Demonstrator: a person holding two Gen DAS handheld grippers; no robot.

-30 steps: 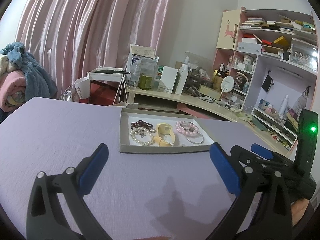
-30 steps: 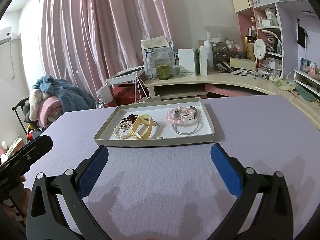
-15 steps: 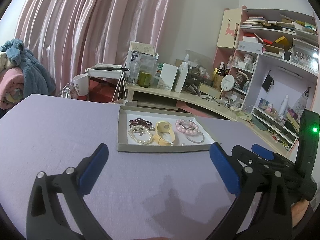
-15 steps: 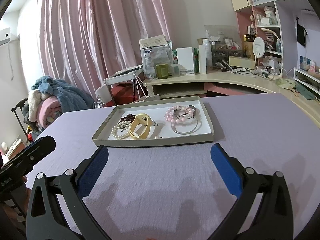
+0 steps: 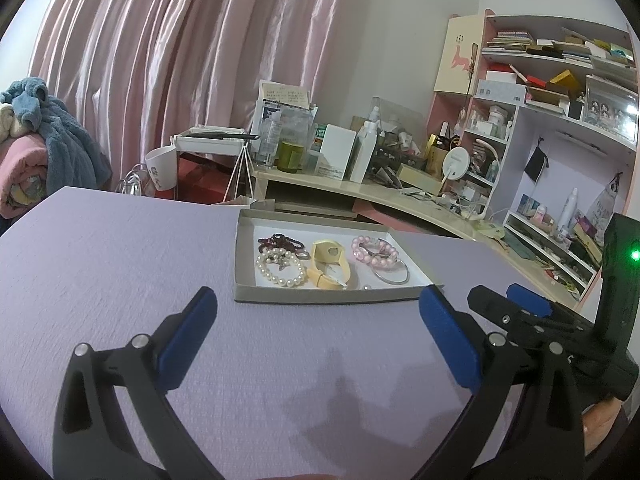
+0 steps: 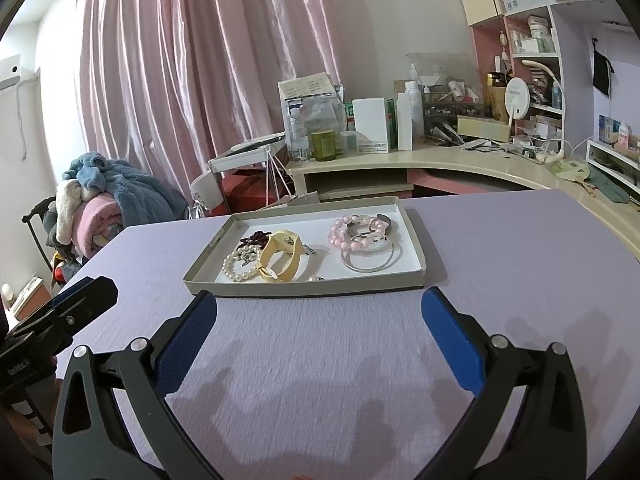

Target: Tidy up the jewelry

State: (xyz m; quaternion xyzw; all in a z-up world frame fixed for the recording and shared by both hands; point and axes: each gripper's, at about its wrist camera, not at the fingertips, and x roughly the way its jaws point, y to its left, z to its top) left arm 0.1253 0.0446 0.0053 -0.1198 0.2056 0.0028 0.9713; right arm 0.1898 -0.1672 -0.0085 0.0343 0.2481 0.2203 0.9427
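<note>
A shallow grey cardboard tray (image 5: 320,295) (image 6: 304,289) lies on the lilac table. Inside are a white pearl bracelet (image 5: 280,268) (image 6: 239,267), a dark red bead bracelet (image 5: 280,241) (image 6: 256,237), a yellow band (image 5: 329,265) (image 6: 281,255), a pink pearl bracelet (image 5: 374,253) (image 6: 356,232) and a silver bangle (image 5: 392,274) (image 6: 370,259). My left gripper (image 5: 318,320) is open, just short of the tray's near wall. My right gripper (image 6: 319,320) is open too, equally close, with nothing between its fingers. The right gripper's body (image 5: 560,332) shows at the left view's right edge.
A curved cream desk (image 6: 440,160) crowded with bottles and boxes runs behind the table. Pink shelves (image 5: 560,100) stand at the right. A pile of blankets (image 6: 104,200) sits at the left, in front of a pink curtain (image 5: 180,60).
Both grippers have moved a little closer to the tray, which now looks larger in each view. Both stay open and the jewelry has not moved.
</note>
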